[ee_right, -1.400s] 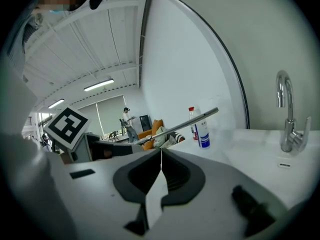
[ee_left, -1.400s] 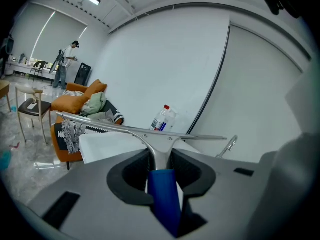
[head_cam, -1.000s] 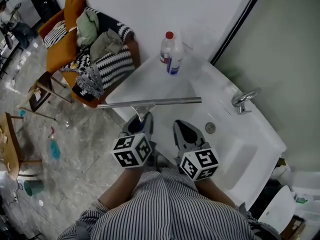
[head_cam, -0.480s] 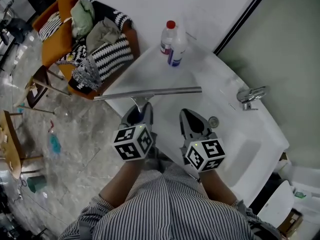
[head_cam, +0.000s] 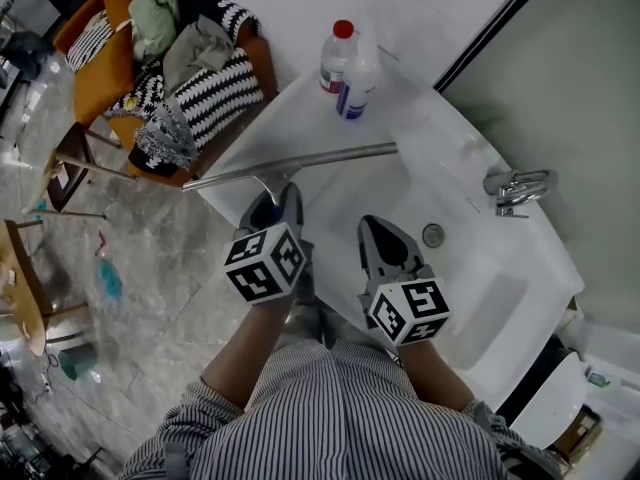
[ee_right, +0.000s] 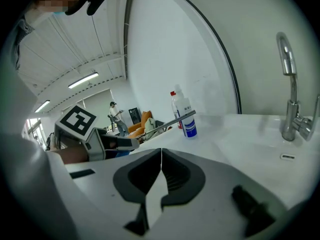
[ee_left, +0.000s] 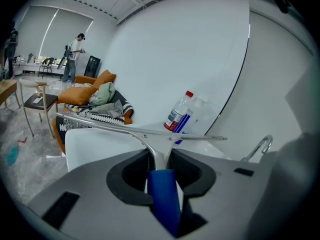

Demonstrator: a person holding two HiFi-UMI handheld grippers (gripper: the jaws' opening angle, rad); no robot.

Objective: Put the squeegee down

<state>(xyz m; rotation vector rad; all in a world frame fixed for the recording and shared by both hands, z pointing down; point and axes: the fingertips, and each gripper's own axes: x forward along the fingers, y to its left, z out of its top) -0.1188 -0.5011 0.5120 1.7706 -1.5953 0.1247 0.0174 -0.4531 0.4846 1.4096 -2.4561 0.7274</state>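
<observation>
The squeegee [head_cam: 290, 166] has a long metal blade and a blue handle [ee_left: 162, 196]. My left gripper [head_cam: 281, 200] is shut on that handle, and the blade hangs crosswise over the near left part of the white washbasin [head_cam: 300, 133]. In the left gripper view the blade [ee_left: 140, 130] spans the picture just beyond the jaws. My right gripper [head_cam: 381, 240] hovers over the basin bowl to the right of the left one. Its jaws are shut with nothing between them [ee_right: 161, 159].
A clear bottle with a red cap [head_cam: 335, 56] and a spray bottle with a blue label [head_cam: 357, 90] stand at the basin's far corner. A chrome tap [head_cam: 518, 188] and a drain [head_cam: 433, 235] lie to the right. A chair piled with clothes [head_cam: 170, 78] stands left of the basin.
Both grippers have sunk and moved forward over the basin. The squeegee blade has travelled with the left gripper, farther over the basin and lower.
</observation>
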